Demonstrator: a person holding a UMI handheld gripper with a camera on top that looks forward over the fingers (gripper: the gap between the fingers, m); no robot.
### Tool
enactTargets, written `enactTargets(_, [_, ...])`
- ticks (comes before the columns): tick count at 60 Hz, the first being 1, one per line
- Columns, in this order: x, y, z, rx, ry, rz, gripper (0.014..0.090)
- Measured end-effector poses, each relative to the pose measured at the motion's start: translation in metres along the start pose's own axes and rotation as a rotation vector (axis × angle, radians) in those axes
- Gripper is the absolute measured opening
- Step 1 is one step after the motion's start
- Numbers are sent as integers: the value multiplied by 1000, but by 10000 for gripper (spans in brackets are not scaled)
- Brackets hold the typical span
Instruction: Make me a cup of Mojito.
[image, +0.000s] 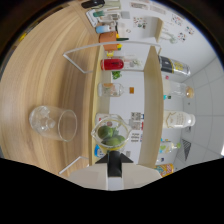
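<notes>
Reaching: the gripper (114, 161) is heading toward the shelf rack (152, 100) standing on the wooden desk (45, 75), its dark fingers pointing at the glass jar of limes (111, 135).
Step in hand: judging by the aim, fetching lime for the Mojito is under way; nothing looks gathered into the cup yet.
Gripper state: the fingers are appearing as one dark wedge just short of the jar, so I cannot tell whether they are wide or narrow; they are holding nothing I can see.
Lime jar: sitting in the rack's near bay, just ahead of the fingers, holding several green limes.
Empty glass (54, 122): a clear tumbler is resting on the desk beside the rack, apart from the jar, with nothing in it.
Other containers: a red-filled bottle (114, 64) and a clear jar (111, 90) are lying deeper in the rack; bottles (176, 120) are lining the rack's far side.
Next move: closing squarely on the jar's wall, since round glass is likely to slip.
</notes>
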Motion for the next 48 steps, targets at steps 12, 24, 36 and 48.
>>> enactTargets(12, [-18,-6,2,58,-31,-139,158])
enactTargets(24, [-26,-8,6,69,-38,-154,159])
enactTargets(36, [-10,-10,1,50,-36,46,159])
enactTargets(48, [32,16,-16,-30,-17,617,159])
